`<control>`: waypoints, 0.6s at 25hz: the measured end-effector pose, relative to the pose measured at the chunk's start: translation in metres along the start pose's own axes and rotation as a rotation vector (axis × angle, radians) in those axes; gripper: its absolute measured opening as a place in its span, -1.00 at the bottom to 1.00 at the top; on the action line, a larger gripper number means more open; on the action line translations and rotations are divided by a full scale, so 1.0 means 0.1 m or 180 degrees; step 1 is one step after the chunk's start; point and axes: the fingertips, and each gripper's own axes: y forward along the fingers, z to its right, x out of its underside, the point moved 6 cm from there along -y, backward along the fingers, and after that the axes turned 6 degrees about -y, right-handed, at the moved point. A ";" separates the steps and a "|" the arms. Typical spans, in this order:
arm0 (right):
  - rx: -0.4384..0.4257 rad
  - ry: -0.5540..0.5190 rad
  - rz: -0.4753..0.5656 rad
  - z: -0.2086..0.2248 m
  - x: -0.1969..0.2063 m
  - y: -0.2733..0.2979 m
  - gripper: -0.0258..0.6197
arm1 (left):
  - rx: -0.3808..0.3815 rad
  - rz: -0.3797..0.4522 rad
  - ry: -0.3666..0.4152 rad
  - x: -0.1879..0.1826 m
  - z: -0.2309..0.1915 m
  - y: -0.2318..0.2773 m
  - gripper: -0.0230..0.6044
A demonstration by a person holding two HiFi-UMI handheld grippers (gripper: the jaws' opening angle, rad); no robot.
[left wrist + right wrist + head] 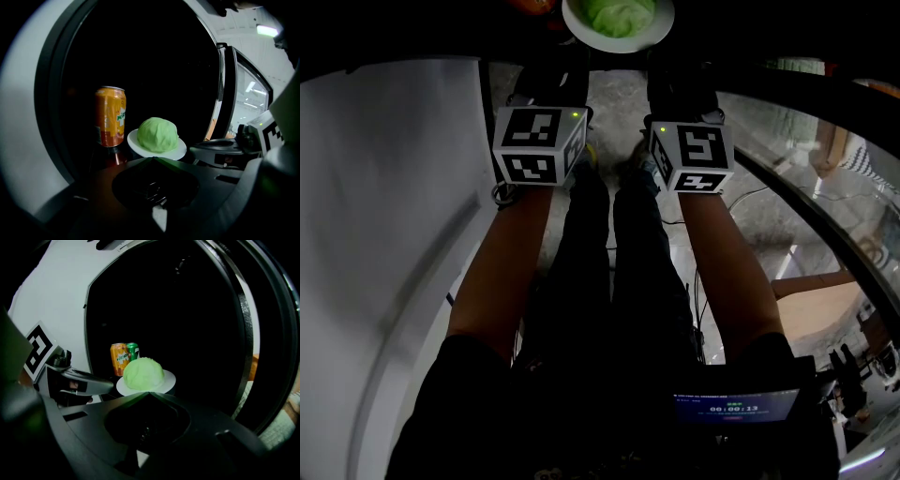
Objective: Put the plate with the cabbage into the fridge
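**Gripper views.** The near rim of the round white plate [180, 151] is covered by the closed jaw tips of the left gripper [152, 159] and of the right gripper [149, 393]. The point of contact itself is not seen.

**Fridge.** The dark fridge interior [154, 61] is unlit, and neither shelf nor back wall can be made out.

**Cans.** The slim green drinks can [133, 350] is largely concealed behind the orange drinks can [119, 359] and the pale green cabbage head [143, 373]. Its label cannot be read. The orange can's base is lost in darkness.

**Head view.** Plate and cabbage are cut off by the top edge, and both grippers' jaws are swallowed by shadow.
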 end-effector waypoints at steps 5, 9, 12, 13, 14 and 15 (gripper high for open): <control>0.0003 -0.0015 0.0146 0.06 -0.15 -0.21 -0.91 | -0.0117 0.0371 0.0050 -0.17 -0.06 -0.27 -0.92; 0.0034 -0.0060 0.0251 0.05 -0.39 -0.41 -0.91 | -0.0147 0.0636 0.0153 -0.44 0.01 -0.61 -0.92; 0.0059 -0.0082 0.0311 0.07 -0.49 -0.48 -0.91 | -0.0137 0.0775 0.0208 -0.55 0.09 -0.71 -0.92; 0.0068 -0.0099 0.0326 0.07 -0.51 -0.50 -0.91 | -0.0128 0.0805 0.0220 -0.57 0.10 -0.73 -0.92; 0.0075 -0.0110 0.0332 0.07 -0.52 -0.51 -0.91 | -0.0123 0.0826 0.0208 -0.59 0.12 -0.75 -0.92; 0.0082 -0.0106 0.0326 0.06 -0.54 -0.53 -0.91 | -0.0118 0.0839 0.0187 -0.60 0.13 -0.77 -0.92</control>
